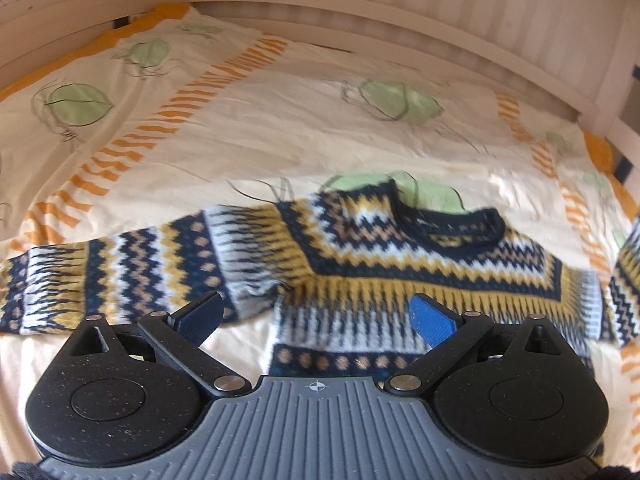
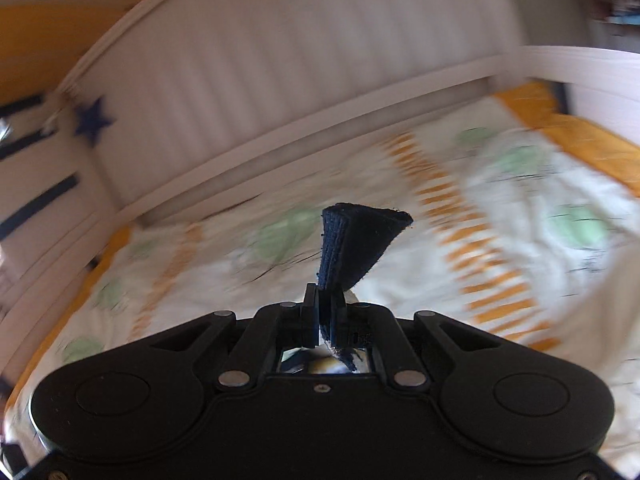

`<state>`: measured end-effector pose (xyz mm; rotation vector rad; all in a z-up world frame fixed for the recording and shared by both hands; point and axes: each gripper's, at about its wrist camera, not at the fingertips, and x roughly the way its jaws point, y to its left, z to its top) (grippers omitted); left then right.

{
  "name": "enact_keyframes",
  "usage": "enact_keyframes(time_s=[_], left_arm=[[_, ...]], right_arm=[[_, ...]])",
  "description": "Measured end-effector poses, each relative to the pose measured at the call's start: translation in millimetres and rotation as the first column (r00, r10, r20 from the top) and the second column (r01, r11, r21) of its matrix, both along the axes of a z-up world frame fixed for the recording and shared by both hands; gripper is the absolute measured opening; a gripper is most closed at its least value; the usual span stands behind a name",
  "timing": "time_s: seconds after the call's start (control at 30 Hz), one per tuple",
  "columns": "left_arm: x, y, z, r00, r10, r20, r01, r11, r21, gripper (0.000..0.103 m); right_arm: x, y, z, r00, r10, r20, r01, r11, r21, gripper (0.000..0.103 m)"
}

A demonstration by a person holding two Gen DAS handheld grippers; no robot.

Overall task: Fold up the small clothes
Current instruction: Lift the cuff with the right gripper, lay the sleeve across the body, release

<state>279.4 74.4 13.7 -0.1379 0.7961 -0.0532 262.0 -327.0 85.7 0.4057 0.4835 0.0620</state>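
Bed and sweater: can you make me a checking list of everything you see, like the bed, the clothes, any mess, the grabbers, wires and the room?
Surface: cream bedsheet with green leaf prints and orange stripe bands, a little wrinkled.
Job's things: navy, yellow and white zigzag knitted sweater lies front up and spread out, one sleeve stretched flat to the side.
Clutter: nothing seen.
Grippers: left gripper has its jaws open above the sweater's body, holding nothing. Right gripper has its jaws shut on a navy ribbed knit edge, probably the sweater's; the view is blurred.
Cables: nothing seen.
Surroundings: white slatted wooden bed frame behind the sheet; dark blue star on it.
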Motion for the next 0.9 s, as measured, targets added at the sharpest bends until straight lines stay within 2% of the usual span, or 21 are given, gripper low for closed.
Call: enact_keyframes(time_s=[0.13,0.33,0.53,0.67,0.73,0.9], left_arm=[[2,13,4,0.999,0.033,0.007,-0.033,0.999,-0.009,0.101],[5,21,9,0.998,0.059,0.028,-0.059,0.998,0.013,0.101],[9,32,12,0.997,0.078,0.025,-0.078,0.997,-0.013,0.101],[12,33,11,0.996,0.085,0.019,-0.084,0.996,-0.015,0.101],[13,32,9,0.997,0.076,0.015,-0.076,0.997,-0.02,0.101],[16,30,4,0.999,0.05,-0.005,-0.051,0.998,-0.041,0.101]], right_arm=[[23,56,-23,0.992,0.124,-0.024,-0.124,0.992,0.002,0.011],[42,132,-68,0.961,0.262,-0.087,-0.263,0.965,-0.003,0.011],[35,200,-106,0.925,0.347,-0.154,-0.36,0.931,-0.064,0.012],[35,219,-130,0.907,0.377,-0.188,-0.396,0.915,-0.075,0.013],[33,224,-139,0.896,0.399,-0.194,-0.416,0.908,-0.056,0.02],[20,214,-146,0.884,0.433,-0.179,-0.445,0.895,-0.03,0.023]])
